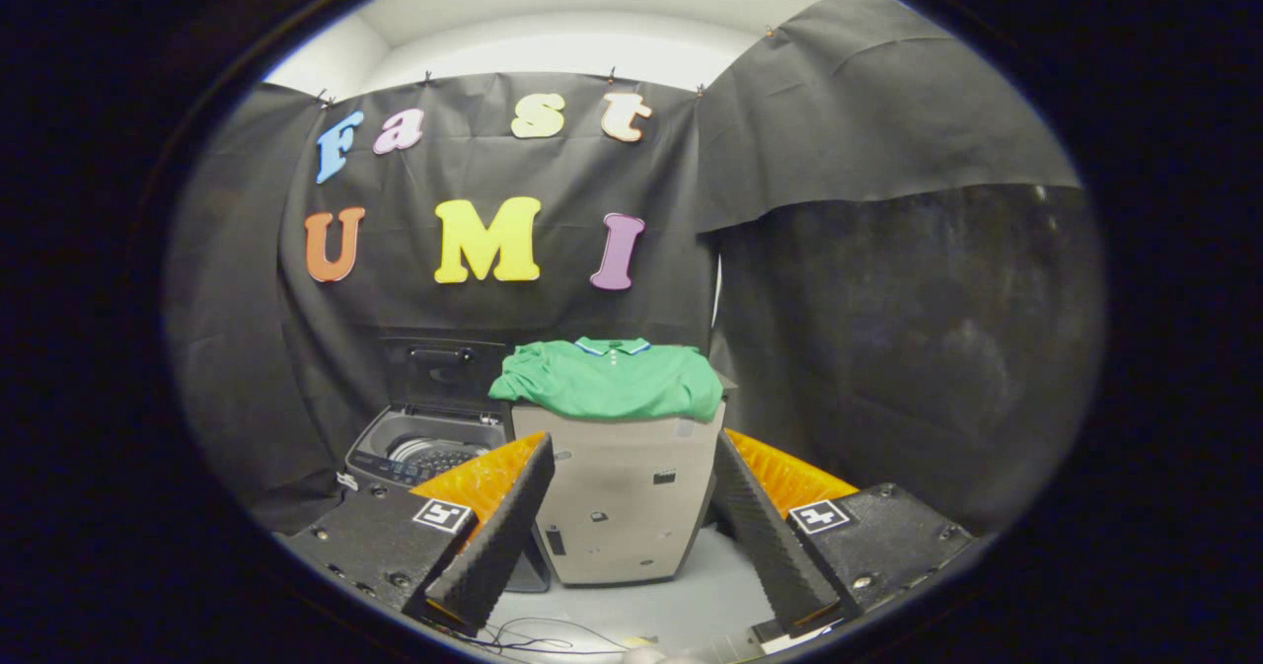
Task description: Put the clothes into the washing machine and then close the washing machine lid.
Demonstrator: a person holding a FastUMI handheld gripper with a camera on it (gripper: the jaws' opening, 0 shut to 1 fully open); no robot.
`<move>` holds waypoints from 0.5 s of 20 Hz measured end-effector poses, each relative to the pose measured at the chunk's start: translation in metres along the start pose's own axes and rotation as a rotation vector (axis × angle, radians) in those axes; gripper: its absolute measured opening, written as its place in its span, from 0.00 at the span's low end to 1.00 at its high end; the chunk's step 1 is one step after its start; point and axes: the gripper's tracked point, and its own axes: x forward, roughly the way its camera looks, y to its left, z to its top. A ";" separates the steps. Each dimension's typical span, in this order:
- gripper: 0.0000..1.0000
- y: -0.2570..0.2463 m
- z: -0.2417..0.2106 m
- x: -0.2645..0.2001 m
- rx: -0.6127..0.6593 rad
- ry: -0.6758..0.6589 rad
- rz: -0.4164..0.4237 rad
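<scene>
From my seat I see the gripper [631,546] with its two fingers spread wide and nothing between them, hanging over a pale grey floor [681,605] where thin dark cables [538,636] trail. Ahead of the fingers stands a tall beige box-shaped cabinet [624,501], and a green short-sleeved polo shirt [612,378] lies draped over its top. Just beside the cabinet sits a grey top-loading washing machine [419,452], its dark lid [444,373] raised upright against the black cloth wall [888,299].
</scene>
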 end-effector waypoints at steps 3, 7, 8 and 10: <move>1.00 0.003 0.018 0.012 -0.017 -0.006 -0.008; 1.00 0.006 0.052 0.039 -0.001 -0.004 -0.023; 1.00 0.007 0.063 0.048 0.008 0.003 -0.023; 1.00 0.007 0.082 0.072 0.026 0.009 -0.031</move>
